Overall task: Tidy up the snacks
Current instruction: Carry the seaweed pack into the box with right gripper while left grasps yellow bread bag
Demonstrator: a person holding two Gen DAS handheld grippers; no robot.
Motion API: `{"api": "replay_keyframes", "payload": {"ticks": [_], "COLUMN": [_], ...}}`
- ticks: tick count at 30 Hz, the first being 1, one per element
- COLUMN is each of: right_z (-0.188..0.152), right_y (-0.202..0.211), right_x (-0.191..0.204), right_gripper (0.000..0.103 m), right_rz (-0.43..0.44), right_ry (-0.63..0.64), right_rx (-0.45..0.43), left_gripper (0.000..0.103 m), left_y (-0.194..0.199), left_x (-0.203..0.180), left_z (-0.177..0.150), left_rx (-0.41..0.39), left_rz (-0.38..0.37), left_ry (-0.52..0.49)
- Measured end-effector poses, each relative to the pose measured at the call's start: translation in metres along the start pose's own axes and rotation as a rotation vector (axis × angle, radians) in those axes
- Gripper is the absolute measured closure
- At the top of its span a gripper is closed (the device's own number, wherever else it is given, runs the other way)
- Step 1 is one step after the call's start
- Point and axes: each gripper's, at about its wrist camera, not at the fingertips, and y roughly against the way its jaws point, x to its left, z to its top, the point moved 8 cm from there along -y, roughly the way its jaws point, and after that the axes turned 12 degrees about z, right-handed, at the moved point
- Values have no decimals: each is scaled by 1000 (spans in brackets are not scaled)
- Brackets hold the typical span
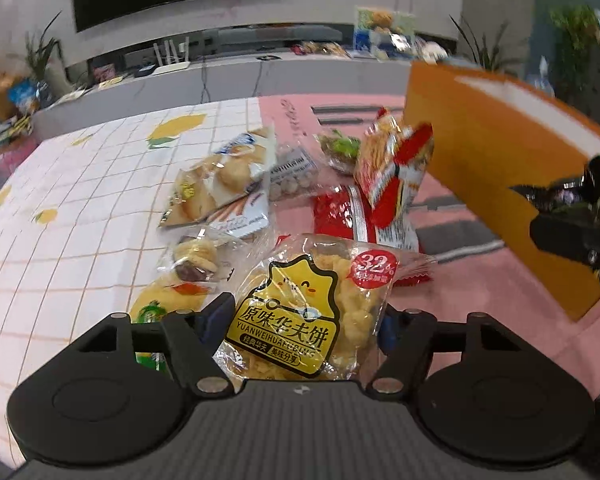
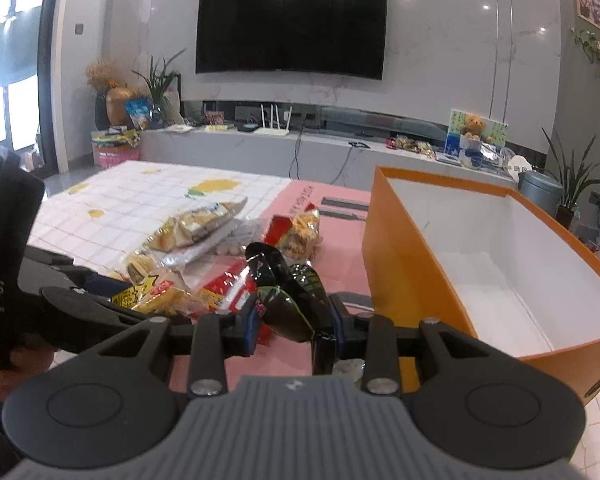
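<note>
The left wrist view shows the left tongs (image 1: pixel 300 312) clenched on a clear packet of yellow waffle biscuits (image 1: pixel 308 312) at lower centre of the frame, its yellow label facing the camera. Behind it, mid-frame, the snack pile (image 1: pixel 284 184) lies spread on the surface (image 1: pixel 80 216): a red-and-yellow bag (image 1: pixel 392 168) standing tilted, a flat red packet (image 1: pixel 340 216), a bag of pale round pastries (image 1: pixel 220 184) and a small wrapped cake (image 1: pixel 196 260). Only the outer orange wall of the box (image 1: pixel 492 168) shows here, at right, with the right tongs (image 1: pixel 572 216) in front of it holding something dark.

The right wrist view shows what that view cannot: the open top of the orange box (image 2: pixel 404 264) at right of frame, with a white lining and nothing visible on its floor. The right tongs (image 2: pixel 296 324) at lower centre are clenched on a glossy black packet (image 2: pixel 288 292), held just left of the box's near wall. The left tongs (image 2: pixel 88 300) with the yellow packet appear at lower left, near the pile. A dark television (image 2: pixel 292 24) hangs on the wall at upper centre.
</note>
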Motion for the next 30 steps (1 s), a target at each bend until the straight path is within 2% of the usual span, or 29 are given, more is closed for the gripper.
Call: {"api": "replay_keyframes", "payload": {"ticks": [7, 10, 14, 16, 21, 23, 27, 30], "right_z": [12, 27, 52, 60, 50, 40, 34, 31], "right_y": [15, 32, 65, 80, 91, 85, 67, 50], "right_x": [-2, -9, -39, -62, -125, -145, -157, -151], "right_gripper": [70, 70, 70, 70, 70, 70, 70, 70], "right_rz": [31, 35, 39, -13, -138, -156, -90, -39], "right_ry": [-56, -86, -159, -163, -244, -304, -394, -401], "right_rx": [-59, -116, -189, -201, -167, -138, -102, -67], "left_gripper": [24, 24, 24, 25, 25, 26, 29, 30], "left_y": [32, 51, 78, 90, 111, 115, 119, 117], "left_x": [13, 14, 8, 0, -22, -32, -57, -70], "left_z": [5, 12, 31, 42, 67, 74, 86, 91], "left_rx": [-41, -73, -127, -156, -188, -200, -211, -218], "left_rz": [-48, -74, -132, -161, -237, -257, -304, -338], "left_ry": [99, 127, 141, 144, 161, 156, 161, 179]}}
